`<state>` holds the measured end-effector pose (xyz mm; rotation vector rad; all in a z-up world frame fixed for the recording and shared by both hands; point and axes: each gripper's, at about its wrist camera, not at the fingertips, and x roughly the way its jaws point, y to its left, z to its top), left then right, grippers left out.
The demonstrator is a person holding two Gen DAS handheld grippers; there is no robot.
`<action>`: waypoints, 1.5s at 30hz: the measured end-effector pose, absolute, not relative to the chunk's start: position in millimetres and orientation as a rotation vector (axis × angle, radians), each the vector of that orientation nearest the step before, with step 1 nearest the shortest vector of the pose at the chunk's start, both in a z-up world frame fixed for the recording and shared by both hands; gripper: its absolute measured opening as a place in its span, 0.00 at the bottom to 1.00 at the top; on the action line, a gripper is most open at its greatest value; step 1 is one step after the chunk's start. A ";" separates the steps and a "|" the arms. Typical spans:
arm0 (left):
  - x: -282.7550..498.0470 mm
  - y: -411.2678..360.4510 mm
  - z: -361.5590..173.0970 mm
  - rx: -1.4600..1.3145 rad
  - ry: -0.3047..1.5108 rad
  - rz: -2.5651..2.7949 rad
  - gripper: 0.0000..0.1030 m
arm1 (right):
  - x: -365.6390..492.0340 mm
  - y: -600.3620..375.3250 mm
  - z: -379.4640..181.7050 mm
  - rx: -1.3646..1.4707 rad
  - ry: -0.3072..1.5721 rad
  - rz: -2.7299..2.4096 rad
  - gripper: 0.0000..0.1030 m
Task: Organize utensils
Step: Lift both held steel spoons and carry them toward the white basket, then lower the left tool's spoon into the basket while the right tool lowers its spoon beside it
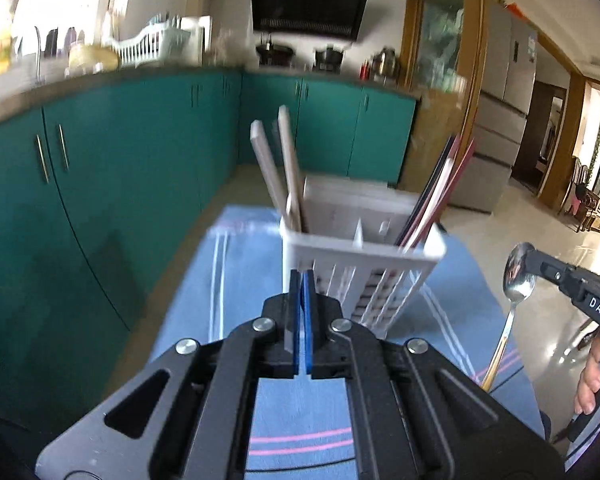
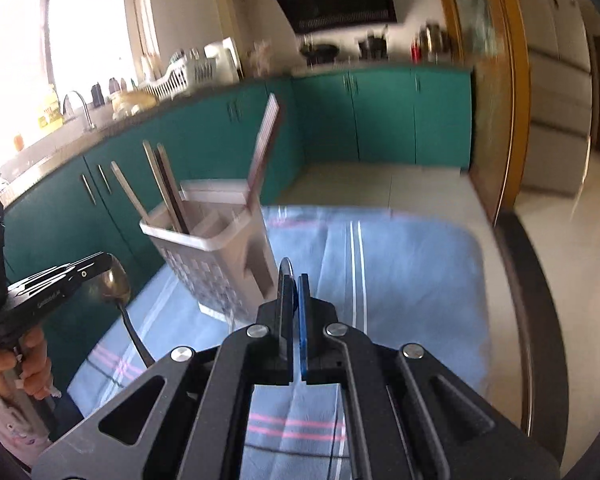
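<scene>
A white slotted utensil caddy [image 1: 360,264] stands on a blue striped cloth [image 1: 300,412], holding pale chopsticks [image 1: 276,164] at its left and dark red ones [image 1: 440,196] at its right. It also shows in the right wrist view [image 2: 216,256]. My left gripper [image 1: 303,280] is shut on a spoon, seen edge-on between its pads; in the right wrist view that spoon [image 2: 118,284] hangs bowl up from it. My right gripper [image 2: 294,284] is shut on a silver spoon [image 1: 516,280], bowl up, handle hanging down, right of the caddy.
Teal kitchen cabinets [image 1: 100,184] run along the left and back under a counter with a dish rack [image 1: 148,44] and a sink tap [image 2: 78,108]. A dark table edge [image 2: 540,320] curves at the right. A fridge [image 1: 500,92] stands far right.
</scene>
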<state>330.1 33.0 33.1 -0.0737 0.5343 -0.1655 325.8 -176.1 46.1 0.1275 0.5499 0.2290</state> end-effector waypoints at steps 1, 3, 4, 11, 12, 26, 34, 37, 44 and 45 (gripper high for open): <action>328.0 34.4 44.4 -0.072 0.503 -0.165 0.01 | 324.0 -173.3 58.5 0.119 0.510 0.227 0.03; 326.6 37.8 62.8 -0.076 0.456 -0.154 0.01 | 323.3 -172.3 76.5 0.107 0.459 0.225 0.03; 328.4 41.3 75.6 -0.082 0.426 -0.141 0.01 | 324.7 -169.1 90.1 0.095 0.419 0.220 0.03; 357.4 53.2 136.9 -0.147 0.284 -0.015 0.01 | 358.7 -148.3 153.4 0.029 0.223 0.163 0.03; 364.6 50.8 141.5 -0.144 0.277 0.007 0.01 | 367.7 -142.2 158.8 0.010 0.196 0.136 0.02; 435.8 20.6 93.3 0.057 0.364 0.172 0.01 | 443.0 -93.0 99.8 -0.192 0.226 0.047 0.02; 441.0 10.1 72.6 0.097 0.402 0.143 0.03 | 450.1 -89.9 74.6 -0.183 0.311 0.163 0.20; 437.4 9.0 72.9 0.095 0.403 0.130 0.05 | 436.7 -104.7 80.1 -0.108 0.310 0.213 0.33; 414.5 25.3 83.0 0.017 0.372 0.079 0.09 | 406.3 -173.0 101.9 0.123 0.296 0.239 0.33; 410.5 26.7 84.5 0.007 0.368 0.070 0.10 | 407.9 -183.8 101.7 0.158 0.312 0.238 0.33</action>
